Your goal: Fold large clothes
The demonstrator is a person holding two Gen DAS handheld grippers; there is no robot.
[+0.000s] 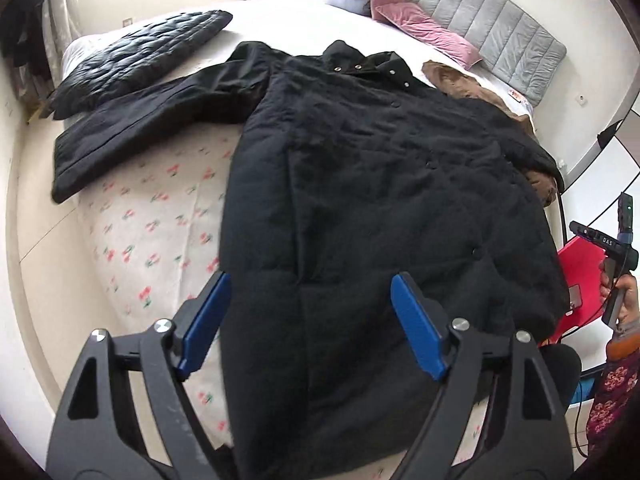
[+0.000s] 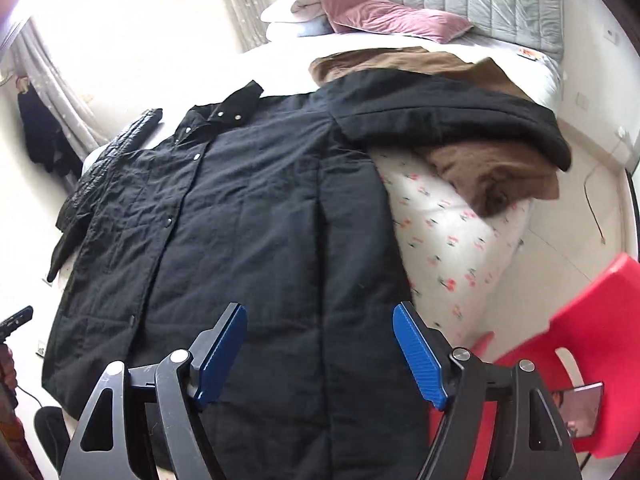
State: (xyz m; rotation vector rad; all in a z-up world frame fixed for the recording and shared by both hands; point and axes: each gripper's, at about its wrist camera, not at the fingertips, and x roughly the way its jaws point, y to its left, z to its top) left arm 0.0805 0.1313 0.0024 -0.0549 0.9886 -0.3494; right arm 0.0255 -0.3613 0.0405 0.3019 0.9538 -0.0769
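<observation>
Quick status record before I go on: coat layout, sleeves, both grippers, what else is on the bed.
coat: black coat spread front-up on bed, collar toward headboard
sleeves: both out sideways, unfolded
left gripper: open, above the hem, holding nothing
right gripper: open, above the hem, holding nothing
also on bed: brown garment under one sleeve, quilted black jacket, pink pillows

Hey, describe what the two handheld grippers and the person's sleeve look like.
Both the left gripper and right gripper have black linkage frames with silver pivot bolts and ribbed blue pads. The sleeve is dark red with a floral pattern and an orange cuff. A thin black cable hangs beside it.
</observation>
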